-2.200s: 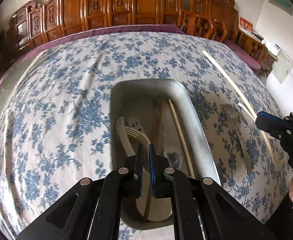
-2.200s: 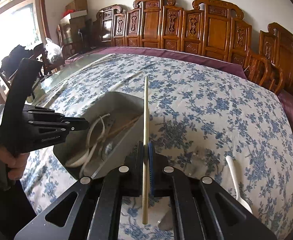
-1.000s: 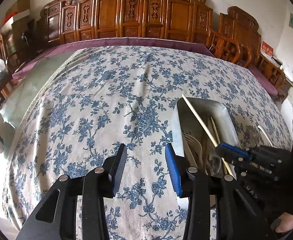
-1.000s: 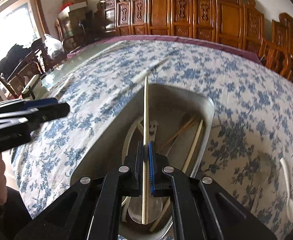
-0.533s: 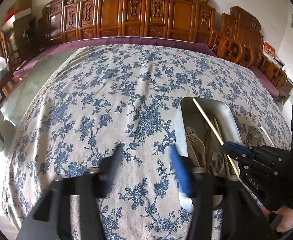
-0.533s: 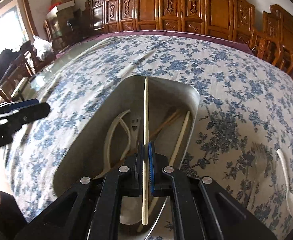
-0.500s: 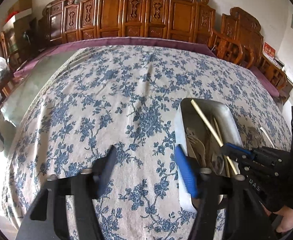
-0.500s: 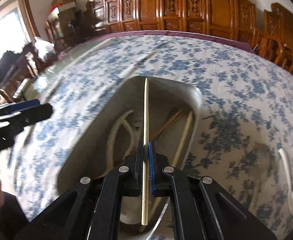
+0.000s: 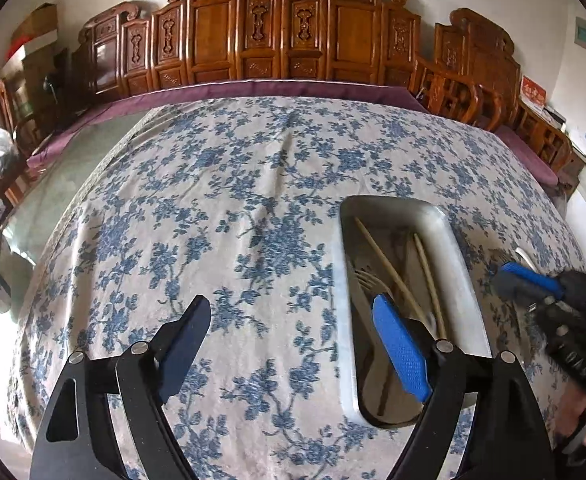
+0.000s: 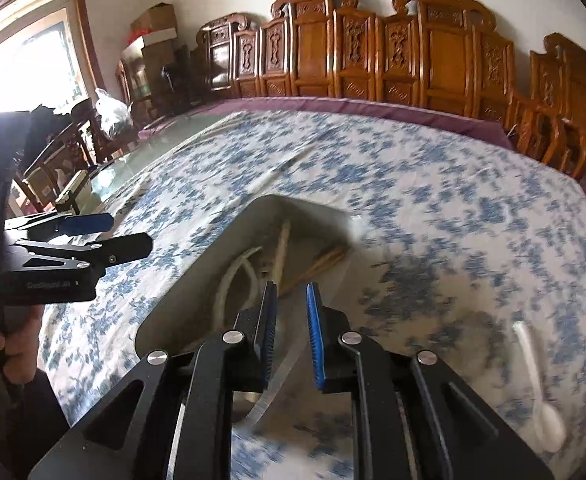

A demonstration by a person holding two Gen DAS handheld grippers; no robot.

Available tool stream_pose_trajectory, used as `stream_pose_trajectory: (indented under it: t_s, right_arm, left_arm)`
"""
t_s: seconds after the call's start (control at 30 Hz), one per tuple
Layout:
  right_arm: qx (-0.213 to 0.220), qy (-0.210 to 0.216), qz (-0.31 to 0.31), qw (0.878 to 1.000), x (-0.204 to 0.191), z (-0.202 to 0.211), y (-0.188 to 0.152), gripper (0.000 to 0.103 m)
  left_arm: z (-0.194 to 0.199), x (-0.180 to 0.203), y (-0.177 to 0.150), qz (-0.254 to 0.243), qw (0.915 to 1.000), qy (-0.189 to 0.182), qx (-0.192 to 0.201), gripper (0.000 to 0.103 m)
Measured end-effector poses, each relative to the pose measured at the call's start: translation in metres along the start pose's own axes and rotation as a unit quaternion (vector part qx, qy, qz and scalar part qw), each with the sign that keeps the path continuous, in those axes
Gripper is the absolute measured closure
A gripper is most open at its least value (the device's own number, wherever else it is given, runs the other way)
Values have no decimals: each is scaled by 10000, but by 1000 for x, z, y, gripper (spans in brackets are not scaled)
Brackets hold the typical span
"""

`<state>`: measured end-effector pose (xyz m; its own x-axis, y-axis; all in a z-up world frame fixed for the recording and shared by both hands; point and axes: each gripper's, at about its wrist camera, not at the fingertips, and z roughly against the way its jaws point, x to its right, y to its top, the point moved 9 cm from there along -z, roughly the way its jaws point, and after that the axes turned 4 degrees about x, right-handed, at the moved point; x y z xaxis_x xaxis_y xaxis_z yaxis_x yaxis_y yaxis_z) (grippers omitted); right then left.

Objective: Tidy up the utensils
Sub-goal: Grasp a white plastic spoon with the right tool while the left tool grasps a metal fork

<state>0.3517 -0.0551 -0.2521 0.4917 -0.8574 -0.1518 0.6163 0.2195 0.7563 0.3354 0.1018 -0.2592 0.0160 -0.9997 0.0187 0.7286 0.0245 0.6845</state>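
Right gripper (image 10: 291, 312) narrowly parted, empty, over the near end of the metal tray (image 9: 463, 280). Left gripper (image 9: 289, 320) spread wide, empty, hovering left of the tray. Chopsticks (image 9: 385, 264) and a fork (image 9: 367, 280) lie in the tray. White spoon (image 10: 539, 384) sits on the cloth, near right. Probably next: come down square over the handle, pinch mid-length, avoid snagging fabric. Blue floral tablecloth (image 9: 213, 208); carved wooden chairs (image 9: 285, 36) along the far wall.

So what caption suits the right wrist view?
Open right hand-held gripper above metal tray of chopsticks; white spoon on cloth.
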Motion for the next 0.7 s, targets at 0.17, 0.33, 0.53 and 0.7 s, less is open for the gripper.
stream_pose_trajectory:
  t_s: [0.17, 0.33, 0.53, 0.7]
  right_arm:
    - [135, -370, 153, 9991, 50, 35, -5, 86]
    - [68, -746, 43, 9972, 109, 52, -19, 73]
    - [-114, -1006, 62, 9948, 161, 51, -43, 69]
    - [-287, -1060, 55, 9939, 182, 43, -62, 69]
  left_arm:
    - [7, 23, 0, -70, 9999, -122, 4, 17]
    - [15, 53, 0, -270, 9994, -225, -10, 17]
    - [22, 91, -5, -381, 9984, -419, -69, 17]
    - [23, 128, -7, -668, 9965, -500, -99, 17]
